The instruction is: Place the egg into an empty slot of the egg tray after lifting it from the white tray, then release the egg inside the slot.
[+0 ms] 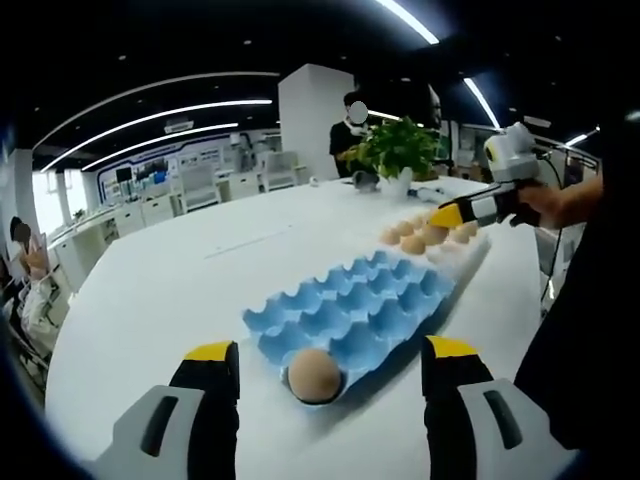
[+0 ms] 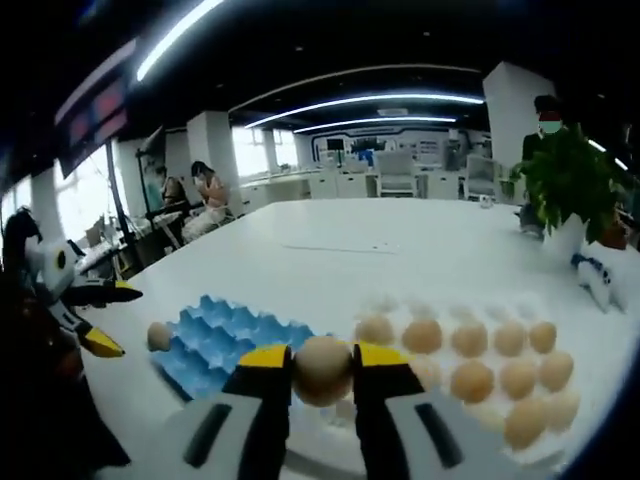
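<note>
Tan egg (image 2: 322,369) clamped upright.

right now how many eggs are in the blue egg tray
1. One egg sits in a corner slot of the blue egg tray, nearest the left gripper; other slots look empty.

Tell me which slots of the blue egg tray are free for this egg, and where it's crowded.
The blue egg tray holds one egg, in its corner slot nearest the left gripper; every other slot is empty. The white tray is packed with eggs. The right gripper grips an egg. Bare table lies beyond the blue tray.
</note>
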`<move>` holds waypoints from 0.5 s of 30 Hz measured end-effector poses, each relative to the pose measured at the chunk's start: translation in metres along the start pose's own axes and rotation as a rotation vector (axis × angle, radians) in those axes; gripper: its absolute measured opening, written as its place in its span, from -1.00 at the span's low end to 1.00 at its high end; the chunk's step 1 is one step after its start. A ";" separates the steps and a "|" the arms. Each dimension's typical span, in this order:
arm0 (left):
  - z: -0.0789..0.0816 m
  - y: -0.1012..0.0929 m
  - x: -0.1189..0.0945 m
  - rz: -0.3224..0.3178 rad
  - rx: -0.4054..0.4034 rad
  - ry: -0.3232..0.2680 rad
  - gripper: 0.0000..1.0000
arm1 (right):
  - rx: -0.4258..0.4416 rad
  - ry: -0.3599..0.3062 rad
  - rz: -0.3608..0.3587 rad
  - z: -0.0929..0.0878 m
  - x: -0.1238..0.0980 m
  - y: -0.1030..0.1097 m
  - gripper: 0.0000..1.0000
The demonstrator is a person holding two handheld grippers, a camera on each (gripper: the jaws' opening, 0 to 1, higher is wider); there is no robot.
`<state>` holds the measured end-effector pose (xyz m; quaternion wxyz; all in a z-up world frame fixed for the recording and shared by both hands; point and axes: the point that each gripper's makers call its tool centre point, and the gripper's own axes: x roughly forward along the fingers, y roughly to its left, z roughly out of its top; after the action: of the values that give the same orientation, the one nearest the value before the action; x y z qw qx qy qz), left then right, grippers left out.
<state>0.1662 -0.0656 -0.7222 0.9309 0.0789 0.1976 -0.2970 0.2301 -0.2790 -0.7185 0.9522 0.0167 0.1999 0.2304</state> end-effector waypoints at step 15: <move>-0.007 0.000 0.000 -0.002 0.022 0.011 0.49 | -0.099 0.059 0.285 -0.004 0.035 0.107 -0.54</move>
<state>0.1633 -0.0638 -0.7288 0.9285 0.0906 0.1995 -0.2997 0.2105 -0.1684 -0.7221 0.9031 -0.0088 0.2119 0.3734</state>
